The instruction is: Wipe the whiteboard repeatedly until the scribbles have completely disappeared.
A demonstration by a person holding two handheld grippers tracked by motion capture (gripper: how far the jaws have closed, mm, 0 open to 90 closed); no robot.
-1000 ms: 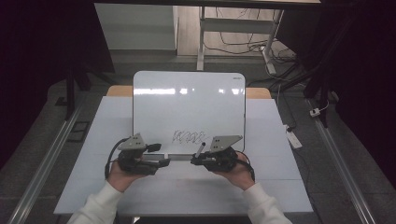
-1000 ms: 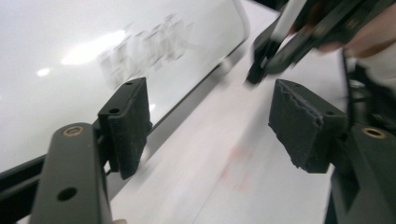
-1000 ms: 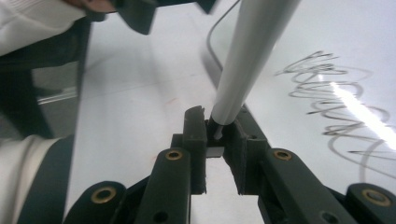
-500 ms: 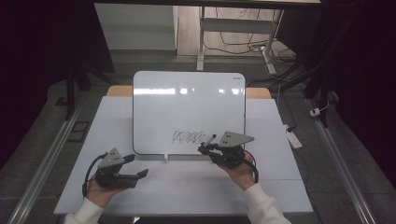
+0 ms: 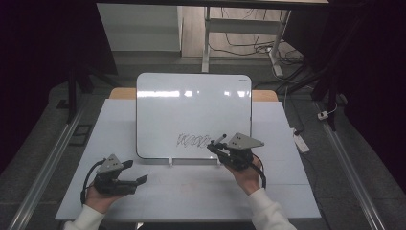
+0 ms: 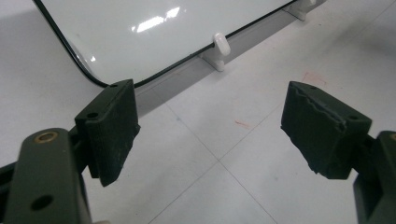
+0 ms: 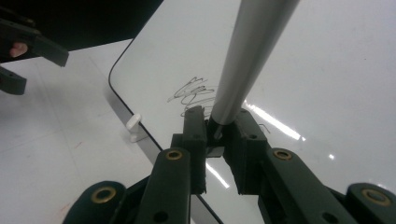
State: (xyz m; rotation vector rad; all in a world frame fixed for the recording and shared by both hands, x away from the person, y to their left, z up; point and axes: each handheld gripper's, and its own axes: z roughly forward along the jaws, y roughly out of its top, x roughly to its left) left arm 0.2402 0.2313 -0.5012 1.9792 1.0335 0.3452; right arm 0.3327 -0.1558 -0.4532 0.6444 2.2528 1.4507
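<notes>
High view: left gripper (image 5: 136,173) sits low on the table (image 5: 201,191), jaws spread, empty, well left of the right gripper (image 5: 214,146). Whiteboard (image 5: 191,110) stands ahead of both.

Left gripper view: jaws wide apart, board's bottom corner just beyond.

Right gripper view: jaws pinch a grey marker (image 7: 243,60) beside the scribble (image 7: 191,93).

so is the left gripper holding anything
No, in the left gripper view the left gripper has its jaws wide apart with just bare table between them.
</notes>
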